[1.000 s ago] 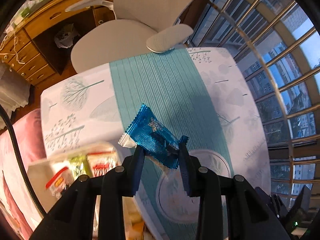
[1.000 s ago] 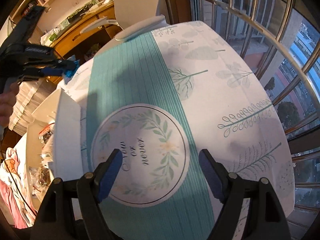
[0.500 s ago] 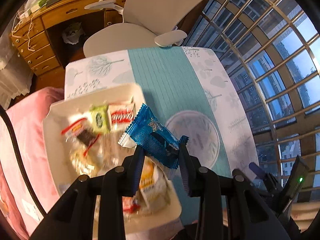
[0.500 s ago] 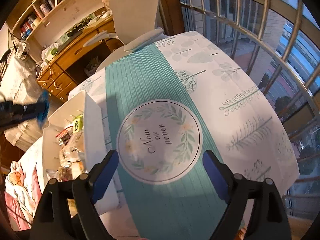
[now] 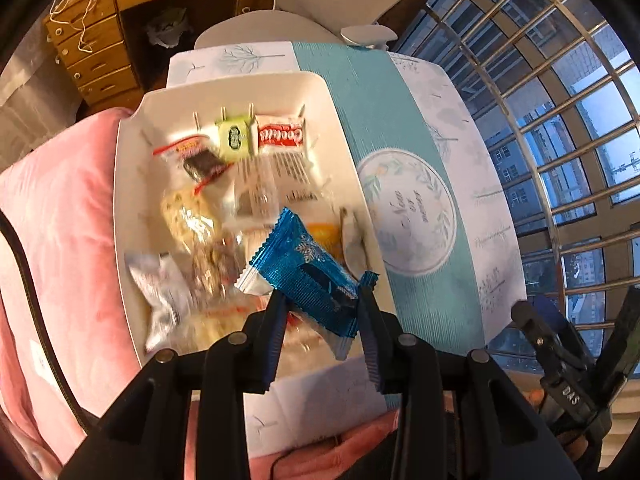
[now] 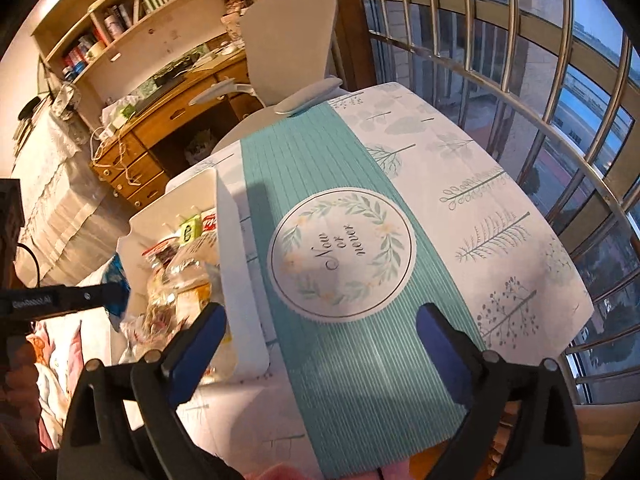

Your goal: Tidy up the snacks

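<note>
My left gripper (image 5: 322,312) is shut on a blue foil snack packet (image 5: 306,276) and holds it above the near part of a white bin (image 5: 128,128) full of several wrapped snacks. The bin stands at the left side of the table. In the right wrist view the bin (image 6: 234,264) shows at the left, with the left gripper (image 6: 116,294) and the blue packet (image 6: 114,270) beside its near left corner. My right gripper (image 6: 320,340) is open and empty above the teal runner (image 6: 360,360), near the table's front edge.
The table carries a white leaf-print cloth (image 6: 500,200) with a round "Now or never" emblem (image 6: 342,256). A white chair (image 6: 288,36) stands at the far end. A wooden desk (image 6: 160,120) is behind, barred windows (image 6: 520,60) to the right, pink bedding (image 5: 52,220) to the left.
My left gripper has carried the blue packet back and left, from over the runner to over the snack bin. My right gripper has drawn back and risen, staying open.
</note>
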Action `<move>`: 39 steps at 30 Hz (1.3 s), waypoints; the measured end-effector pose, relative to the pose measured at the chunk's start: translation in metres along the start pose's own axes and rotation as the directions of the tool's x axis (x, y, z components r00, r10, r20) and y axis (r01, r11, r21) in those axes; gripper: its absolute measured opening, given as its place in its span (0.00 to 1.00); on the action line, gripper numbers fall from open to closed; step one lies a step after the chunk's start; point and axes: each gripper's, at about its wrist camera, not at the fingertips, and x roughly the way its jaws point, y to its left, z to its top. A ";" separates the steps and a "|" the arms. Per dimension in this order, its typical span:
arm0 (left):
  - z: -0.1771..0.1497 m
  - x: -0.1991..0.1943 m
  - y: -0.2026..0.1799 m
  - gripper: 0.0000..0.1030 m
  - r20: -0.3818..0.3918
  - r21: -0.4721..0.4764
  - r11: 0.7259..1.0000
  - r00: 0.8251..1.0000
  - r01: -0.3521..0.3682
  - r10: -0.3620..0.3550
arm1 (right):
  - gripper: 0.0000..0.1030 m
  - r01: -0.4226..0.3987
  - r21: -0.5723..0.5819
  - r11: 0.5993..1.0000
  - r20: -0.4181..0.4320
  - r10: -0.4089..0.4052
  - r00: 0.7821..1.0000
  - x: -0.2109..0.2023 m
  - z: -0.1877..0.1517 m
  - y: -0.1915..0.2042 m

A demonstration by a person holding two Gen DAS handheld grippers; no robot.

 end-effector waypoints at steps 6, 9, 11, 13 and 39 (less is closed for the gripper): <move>-0.021 -0.015 -0.016 0.51 0.063 -0.041 0.998 0.997 -0.038 0.041 | 0.96 -0.065 -0.093 0.994 -0.038 0.062 0.997 -0.011 0.007 -0.001; -0.031 -0.022 -0.028 0.66 0.114 -0.101 0.994 0.992 -0.046 0.058 | 0.96 -0.096 -0.188 0.978 -0.024 0.093 0.995 -0.024 0.015 -0.004; -0.039 -0.023 -0.041 0.68 0.136 -0.153 0.986 0.987 -0.059 0.081 | 0.97 -0.108 -0.248 0.963 -0.030 0.104 0.994 -0.032 0.019 -0.009; -0.049 -0.022 -0.055 0.73 0.155 -0.201 0.978 0.985 -0.048 0.080 | 0.98 -0.122 -0.296 0.947 -0.053 0.112 0.992 -0.041 0.022 -0.018; -0.124 -0.040 -0.264 0.99 0.313 -0.247 0.942 0.902 -0.226 0.298 | 0.99 -0.186 -0.307 0.934 -0.114 0.158 0.981 -0.124 0.027 -0.152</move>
